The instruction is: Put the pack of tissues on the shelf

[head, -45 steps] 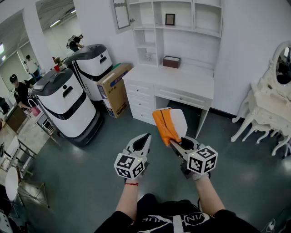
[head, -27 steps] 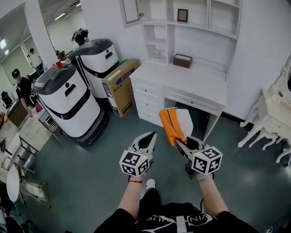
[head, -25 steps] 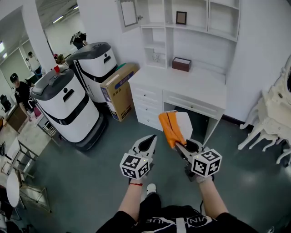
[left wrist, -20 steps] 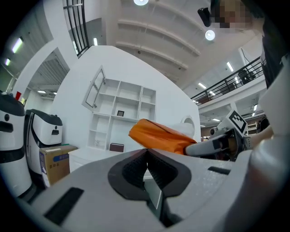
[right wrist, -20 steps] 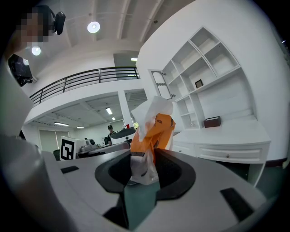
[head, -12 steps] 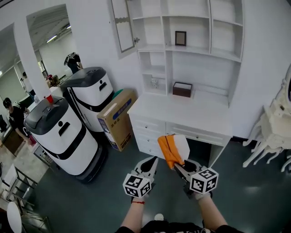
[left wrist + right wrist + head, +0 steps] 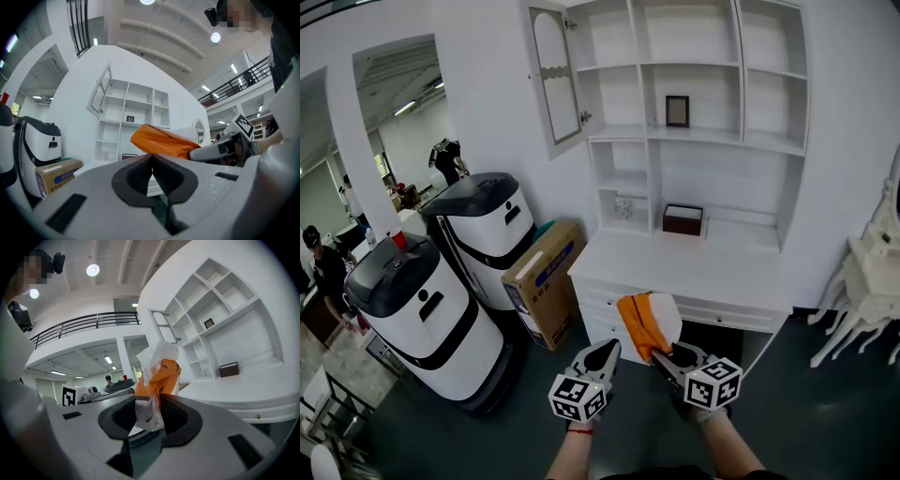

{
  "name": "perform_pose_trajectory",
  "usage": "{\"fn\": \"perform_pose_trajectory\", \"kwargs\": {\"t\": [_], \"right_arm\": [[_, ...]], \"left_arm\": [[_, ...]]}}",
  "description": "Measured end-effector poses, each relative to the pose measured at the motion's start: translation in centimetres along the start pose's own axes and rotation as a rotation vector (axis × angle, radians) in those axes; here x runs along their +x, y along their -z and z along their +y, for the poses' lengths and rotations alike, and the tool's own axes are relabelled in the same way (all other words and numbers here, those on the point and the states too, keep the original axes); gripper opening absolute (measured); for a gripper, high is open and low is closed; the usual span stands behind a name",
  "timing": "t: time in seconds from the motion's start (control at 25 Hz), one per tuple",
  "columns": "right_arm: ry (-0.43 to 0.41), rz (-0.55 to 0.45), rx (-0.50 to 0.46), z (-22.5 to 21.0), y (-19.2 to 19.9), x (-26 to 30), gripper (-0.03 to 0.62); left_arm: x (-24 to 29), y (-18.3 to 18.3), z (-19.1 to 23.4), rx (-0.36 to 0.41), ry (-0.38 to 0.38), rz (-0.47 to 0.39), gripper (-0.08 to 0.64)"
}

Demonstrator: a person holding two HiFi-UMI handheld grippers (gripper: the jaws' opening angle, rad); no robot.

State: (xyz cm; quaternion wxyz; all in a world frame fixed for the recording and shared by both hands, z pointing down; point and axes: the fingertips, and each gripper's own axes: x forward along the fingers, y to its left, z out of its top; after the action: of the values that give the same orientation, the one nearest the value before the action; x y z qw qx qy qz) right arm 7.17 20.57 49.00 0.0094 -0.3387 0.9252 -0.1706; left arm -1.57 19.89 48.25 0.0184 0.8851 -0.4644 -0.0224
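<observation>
Two white-and-black machines [image 7: 431, 309] and a cardboard box [image 7: 542, 286] stand at far left. The left gripper [image 7: 605, 349] has its jaws pressed together, with nothing between them. Just beside it, the right gripper [image 7: 664, 354] clamps the lower end of the orange-and-white pack of tissues [image 7: 640, 323], which is upright in the air before the white desk [image 7: 703, 272] and below the shelf [image 7: 694, 136].

no legible text, cardboard box [image 7: 542, 292] label blurred
</observation>
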Motion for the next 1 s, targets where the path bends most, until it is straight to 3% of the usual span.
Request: {"fn": "perform_pose_trajectory", "kwargs": {"t": [0.52, 1.0], "right_arm": [[0.022, 0.031, 0.024, -3.6, 0.2, 4.6, 0.127], [-0.043, 0.041, 0.031, -10.0, -3.3, 14.5, 0.126]], "left_arm": [[3.9, 2.5, 4.0, -0.059, 0.017, 0.020, 0.006], [11.8, 1.6, 13.3, -0.035, -0.051, 0.046, 0.006]]}}
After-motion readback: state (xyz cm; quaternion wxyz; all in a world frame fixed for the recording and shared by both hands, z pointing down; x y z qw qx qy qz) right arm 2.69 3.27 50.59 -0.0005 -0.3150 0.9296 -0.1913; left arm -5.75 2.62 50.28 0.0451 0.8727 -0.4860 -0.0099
